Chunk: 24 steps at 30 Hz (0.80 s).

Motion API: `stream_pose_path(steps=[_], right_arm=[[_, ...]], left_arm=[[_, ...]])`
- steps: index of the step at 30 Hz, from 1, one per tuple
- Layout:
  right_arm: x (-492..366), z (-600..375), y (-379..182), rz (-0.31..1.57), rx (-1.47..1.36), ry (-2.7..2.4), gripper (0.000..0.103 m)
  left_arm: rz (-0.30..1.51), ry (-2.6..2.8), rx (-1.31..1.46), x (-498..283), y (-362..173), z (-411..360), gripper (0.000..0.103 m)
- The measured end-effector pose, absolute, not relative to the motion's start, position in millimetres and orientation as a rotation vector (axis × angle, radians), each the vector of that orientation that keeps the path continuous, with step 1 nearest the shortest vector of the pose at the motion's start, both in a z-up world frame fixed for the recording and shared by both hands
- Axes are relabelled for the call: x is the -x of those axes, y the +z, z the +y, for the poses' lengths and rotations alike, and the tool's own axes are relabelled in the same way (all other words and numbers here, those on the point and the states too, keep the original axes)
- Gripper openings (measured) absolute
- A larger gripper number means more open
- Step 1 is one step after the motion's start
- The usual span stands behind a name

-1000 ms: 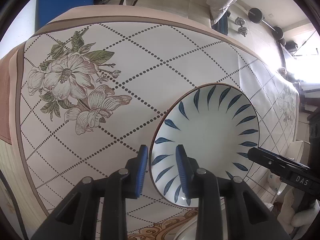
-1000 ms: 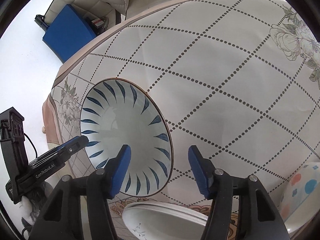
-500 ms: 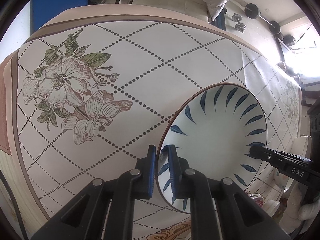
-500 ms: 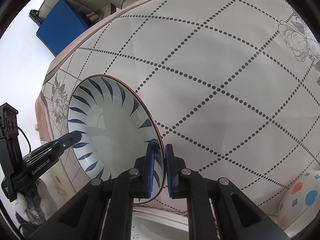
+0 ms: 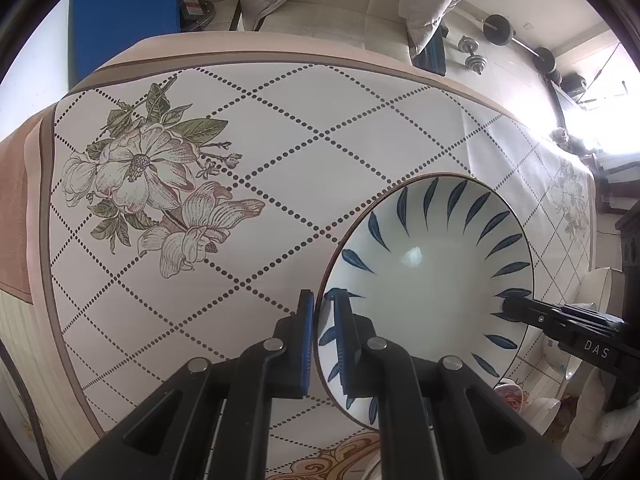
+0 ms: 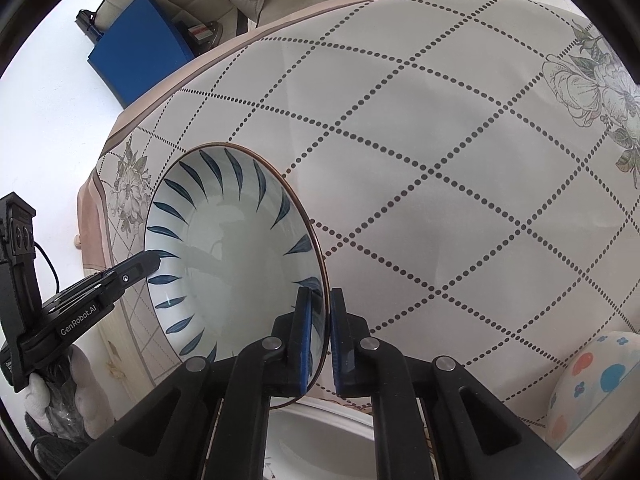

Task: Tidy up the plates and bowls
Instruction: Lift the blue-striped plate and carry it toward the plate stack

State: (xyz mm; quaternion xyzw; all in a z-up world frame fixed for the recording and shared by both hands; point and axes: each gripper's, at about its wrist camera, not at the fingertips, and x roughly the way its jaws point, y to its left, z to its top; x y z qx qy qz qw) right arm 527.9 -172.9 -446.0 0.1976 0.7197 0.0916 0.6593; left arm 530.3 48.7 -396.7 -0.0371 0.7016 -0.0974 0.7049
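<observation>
A white bowl with blue leaf strokes (image 5: 432, 280) is held above the table by both grippers. My left gripper (image 5: 320, 312) is shut on its left rim. My right gripper (image 6: 320, 312) is shut on its opposite rim; the bowl (image 6: 236, 256) shows at centre left in the right wrist view. The right gripper's finger (image 5: 560, 320) reaches the rim at the right of the left wrist view, and the left gripper's finger (image 6: 120, 276) does so at the left of the right wrist view. A white plate (image 6: 320, 440) lies below the bowl.
The table carries a cloth with dotted diamonds and flower prints (image 5: 152, 184). A bowl with coloured dots (image 6: 596, 384) stands at the lower right. More crockery (image 5: 536, 412) sits at the table's right end. A sofa, a blue box (image 6: 136, 44) and dumbbells lie beyond the far edge.
Both grippers closed from open onto opposite rims of the blue-leaf bowl, and the bowl has risen off the white plate below it.
</observation>
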Motion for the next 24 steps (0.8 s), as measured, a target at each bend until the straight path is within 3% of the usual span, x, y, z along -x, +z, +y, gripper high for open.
stream_pose_path(steps=[24], right_arm=[[-432.9,-220.0,-361.7,1.541,-0.480,0.236,0.010]], left_arm=[[1.457,-0.304,-0.002,-446.6,-305.3,11.5,0.008]])
